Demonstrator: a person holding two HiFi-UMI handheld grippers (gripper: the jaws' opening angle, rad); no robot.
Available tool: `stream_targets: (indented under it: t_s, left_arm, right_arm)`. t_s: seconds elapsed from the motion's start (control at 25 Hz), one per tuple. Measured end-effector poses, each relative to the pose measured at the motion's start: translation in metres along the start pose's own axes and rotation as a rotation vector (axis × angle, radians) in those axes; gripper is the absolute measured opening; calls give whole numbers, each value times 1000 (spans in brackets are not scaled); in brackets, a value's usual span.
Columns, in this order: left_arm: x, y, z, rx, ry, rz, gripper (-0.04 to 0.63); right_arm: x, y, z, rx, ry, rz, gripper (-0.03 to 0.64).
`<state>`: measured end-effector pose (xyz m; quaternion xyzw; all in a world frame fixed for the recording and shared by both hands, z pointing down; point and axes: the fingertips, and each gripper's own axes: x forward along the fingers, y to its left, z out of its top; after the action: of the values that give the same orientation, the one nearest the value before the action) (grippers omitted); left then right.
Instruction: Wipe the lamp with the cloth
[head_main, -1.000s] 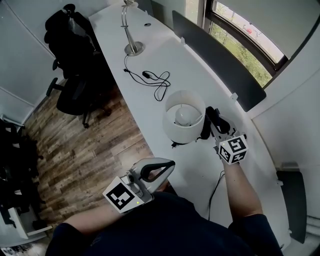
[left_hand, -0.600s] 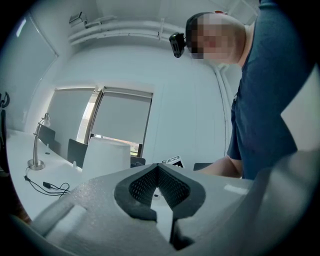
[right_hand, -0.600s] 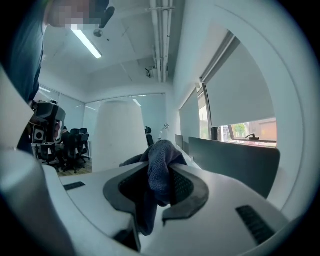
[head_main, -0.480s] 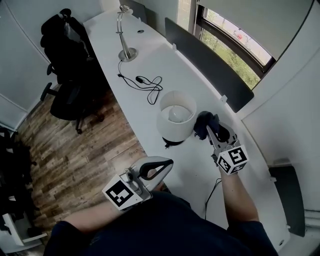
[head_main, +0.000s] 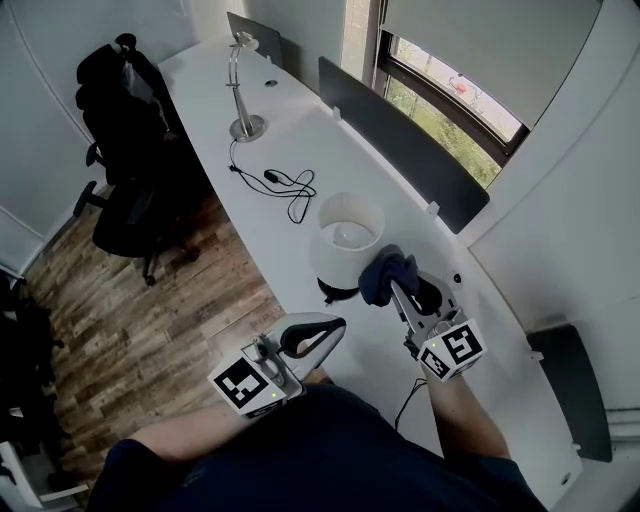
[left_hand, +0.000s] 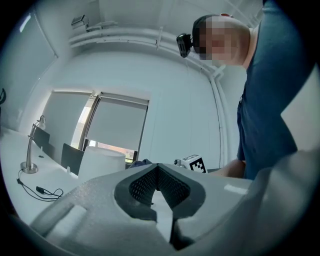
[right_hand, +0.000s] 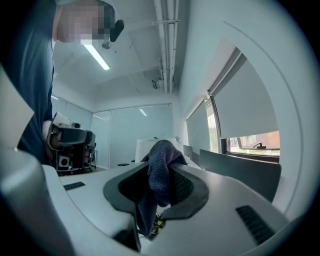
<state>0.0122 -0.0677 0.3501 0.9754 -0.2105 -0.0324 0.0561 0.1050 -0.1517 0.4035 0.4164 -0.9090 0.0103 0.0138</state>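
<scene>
Dark blue cloth (right_hand: 161, 167) sits bunched between the fingers of the right gripper (right_hand: 159, 176), which are clenched on it. A fold stands up past the fingertips and a tail hangs below them. In the right gripper view, the white shade of the lamp (head_main: 345, 235) is straight ahead of the fingertips, partly behind the cloth. In the head view the cloth lies at the shade's near right side, just beyond the right fingertips; whether it touches the shade cannot be told. The lamp stands upright on the white desk (head_main: 300, 140), with the bulb visible down inside the shade and a dark base showing under its near edge. The left gripper (left_hand: 157, 167) is held low, off the desk's near edge, well apart from the lamp. Its fingers are pressed together at the tips with nothing between them. In its view the shade sits ahead and left of the fingertips, and the right gripper ahead and right. Far beyond both pairs of fingers a black cord (head_main: 288, 185) is looped on the desk, then a metal desk lamp (head_main: 240, 95). A dark screen (head_main: 400, 135) runs along the desk's far side, right of the right fingers, with a window (head_main: 445, 90) behind it. Left of the left fingers is a black chair (head_main: 125, 150) on a wood floor (head_main: 150, 300).
</scene>
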Motion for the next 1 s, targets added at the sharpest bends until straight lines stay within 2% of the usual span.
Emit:
stream_targets:
  t_s: [0.2, 0.36, 0.52, 0.64, 0.88, 1.0]
  left_arm:
    - [-7, 2, 3, -4, -18, -4, 2]
    - [-12, 4, 20, 10, -100, -17, 2]
    - [-19, 5, 20, 5, -65, -9, 2]
    - [-25, 3, 19, -3, -77, -7, 2]
    - [-33, 10, 8, -3, -42, 26, 2]
    - [-35, 9, 9, -6, -54, 29, 2]
  right_arm:
    - [-5, 34, 24, 15, -41, 41, 94]
    - [-4, 62, 42, 29, -80, 82, 94]
    - [-4, 87, 57, 29, -98, 123, 94]
    - [-5, 102, 63, 25, -103, 152, 94]
    - [-1, 123, 51, 38, -79, 192, 94]
    - [0, 130, 45, 41, -72, 206, 95]
